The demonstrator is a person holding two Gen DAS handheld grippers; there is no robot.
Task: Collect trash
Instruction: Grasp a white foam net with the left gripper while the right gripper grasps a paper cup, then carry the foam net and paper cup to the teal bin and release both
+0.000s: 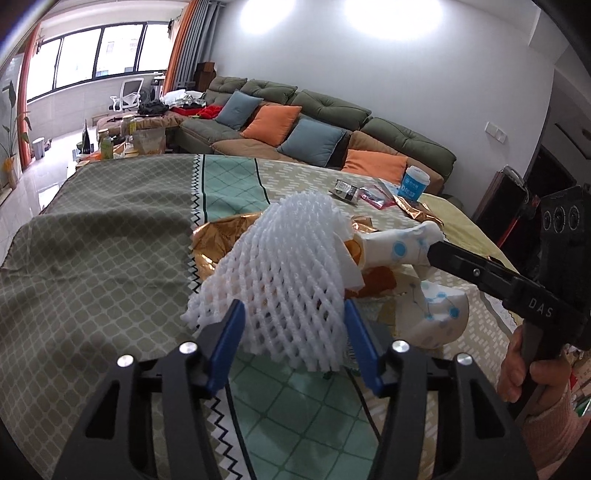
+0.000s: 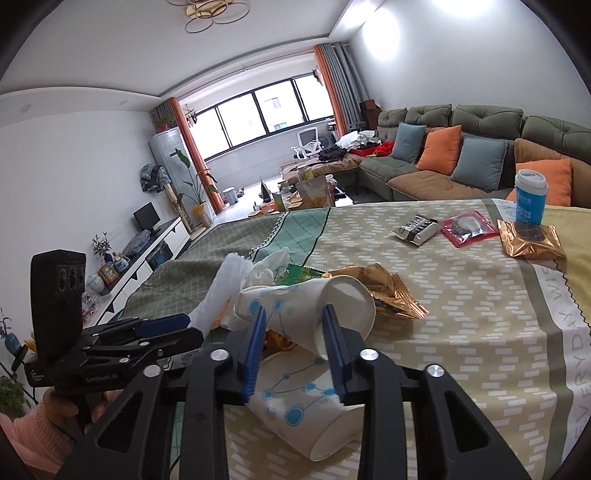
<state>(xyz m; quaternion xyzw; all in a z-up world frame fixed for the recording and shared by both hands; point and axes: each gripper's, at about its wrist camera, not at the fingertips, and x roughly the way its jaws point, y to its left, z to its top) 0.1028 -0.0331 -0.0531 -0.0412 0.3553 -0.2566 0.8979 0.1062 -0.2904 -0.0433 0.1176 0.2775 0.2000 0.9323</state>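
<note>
— Where am I working?

— In a home, a living room. A long green sofa (image 2: 461,147) runs along the wall, with orange and blue cushions (image 2: 439,147) on it.

— What else says so?

— Orange curtains (image 2: 190,147) frame a wide window (image 2: 266,110), a small screen (image 2: 146,218) stands on a low white TV cabinet (image 2: 147,254), and potted plants (image 2: 195,184) sit near it. The bench (image 2: 461,314) before me wears a patterned household cloth, and a ring-shaped lamp (image 2: 210,14) hangs from the ceiling.
</note>
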